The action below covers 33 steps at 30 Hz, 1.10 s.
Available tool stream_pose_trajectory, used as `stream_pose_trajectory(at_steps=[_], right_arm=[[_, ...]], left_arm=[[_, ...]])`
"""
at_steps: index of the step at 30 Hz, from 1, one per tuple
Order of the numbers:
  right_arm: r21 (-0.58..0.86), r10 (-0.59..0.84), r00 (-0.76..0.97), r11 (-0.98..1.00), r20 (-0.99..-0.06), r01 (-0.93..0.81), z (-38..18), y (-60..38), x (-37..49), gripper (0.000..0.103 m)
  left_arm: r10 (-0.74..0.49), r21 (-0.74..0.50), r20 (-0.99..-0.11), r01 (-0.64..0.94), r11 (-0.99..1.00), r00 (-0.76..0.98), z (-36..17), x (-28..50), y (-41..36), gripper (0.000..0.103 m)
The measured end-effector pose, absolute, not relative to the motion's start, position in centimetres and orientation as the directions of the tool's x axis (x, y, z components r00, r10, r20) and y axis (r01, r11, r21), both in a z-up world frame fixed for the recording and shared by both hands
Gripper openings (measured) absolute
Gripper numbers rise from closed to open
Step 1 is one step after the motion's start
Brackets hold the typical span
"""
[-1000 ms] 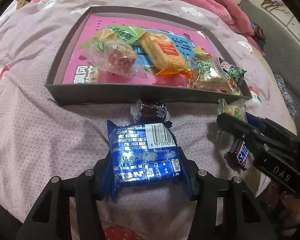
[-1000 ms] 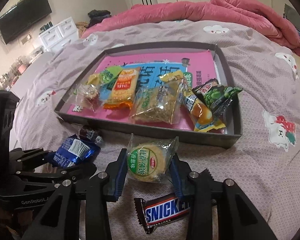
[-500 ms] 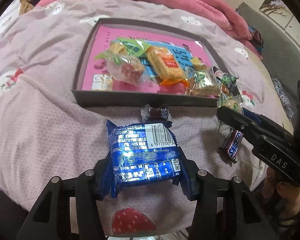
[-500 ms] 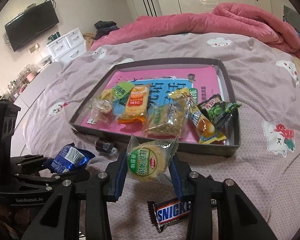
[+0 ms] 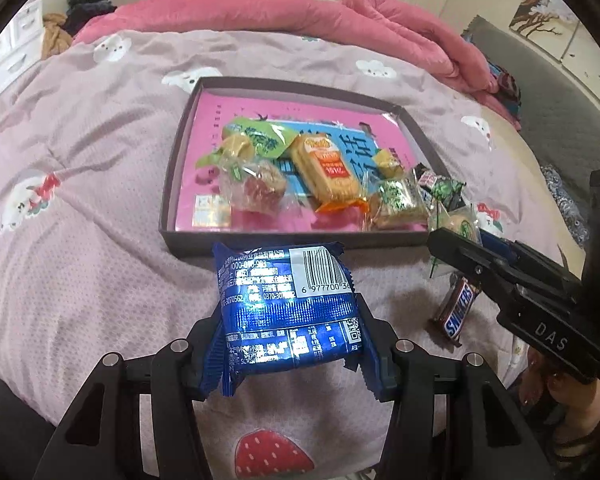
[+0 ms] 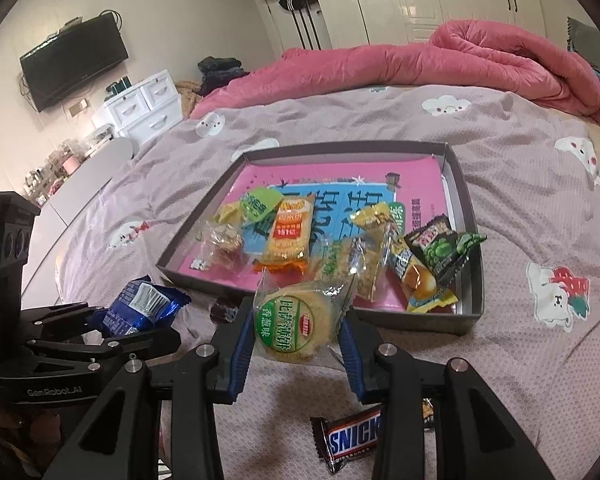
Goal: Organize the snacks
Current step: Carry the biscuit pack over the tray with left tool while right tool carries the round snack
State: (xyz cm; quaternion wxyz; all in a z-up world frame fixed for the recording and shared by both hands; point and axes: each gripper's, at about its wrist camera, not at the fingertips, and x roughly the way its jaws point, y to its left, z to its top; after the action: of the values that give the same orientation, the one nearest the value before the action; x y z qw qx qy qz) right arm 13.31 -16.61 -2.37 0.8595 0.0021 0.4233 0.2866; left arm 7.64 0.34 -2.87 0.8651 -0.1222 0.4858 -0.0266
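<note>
My left gripper (image 5: 290, 340) is shut on a blue foil snack packet (image 5: 288, 308) and holds it above the bed, short of the grey tray (image 5: 172, 184). My right gripper (image 6: 296, 332) is shut on a round yellow biscuit in a clear wrapper with a green label (image 6: 296, 320), held up in front of the tray's near wall (image 6: 412, 318). The tray has a pink liner and holds several wrapped snacks. A Snickers bar (image 6: 352, 438) lies on the bed below my right gripper; it also shows in the left wrist view (image 5: 458, 308). A small dark candy (image 6: 224, 310) lies by the tray.
The bed has a mauve cover (image 5: 80, 208) with a rolled pink duvet (image 6: 440, 60) at the far side. White drawers (image 6: 144, 104) and a wall TV (image 6: 74, 60) stand to the left of the bed.
Both grippers have risen and pulled back from the tray with their snacks still held. The tray looks smaller and more of the room shows.
</note>
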Motion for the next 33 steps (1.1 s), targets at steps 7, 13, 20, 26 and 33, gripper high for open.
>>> stream_pose_trajectory(at_steps=[7, 13, 20, 26, 33], right_arm=[[0.253, 0.507, 0.490, 0.831, -0.709, -0.495, -1.7, -16.6, 13.4, 0.040], [0.262, 0.514, 0.509, 0.834, -0.691, -0.486, -1.2, -17.2, 13.4, 0.040], [0.264, 0.507, 0.542, 0.846, -0.671, -0.464, -0.4, -18.1, 13.6, 0.040], [0.269, 0.499, 0.560, 0.855, -0.661, -0.444, -0.1, -18.7, 14.0, 0.040], [0.264, 0.491, 0.584, 0.862, -0.647, -0.432, 0.4, -19.2, 14.4, 0.040]], left_arm=[[-0.158, -0.237, -0.826, -0.080, 0.968, 0.541, -2.4, 8.3, 0.4, 0.057], [-0.155, -0.237, -0.814, -0.075, 0.969, 0.559, -1.6, 8.8, 0.4, 0.057], [-0.146, -0.241, -0.799, -0.088, 0.967, 0.583, -0.7, 9.6, 0.9, 0.057], [-0.131, -0.231, -0.788, -0.091, 0.969, 0.602, -0.1, 10.2, 1.3, 0.057], [-0.128, -0.228, -0.784, -0.091, 0.969, 0.608, 0.4, 10.9, 1.5, 0.057]])
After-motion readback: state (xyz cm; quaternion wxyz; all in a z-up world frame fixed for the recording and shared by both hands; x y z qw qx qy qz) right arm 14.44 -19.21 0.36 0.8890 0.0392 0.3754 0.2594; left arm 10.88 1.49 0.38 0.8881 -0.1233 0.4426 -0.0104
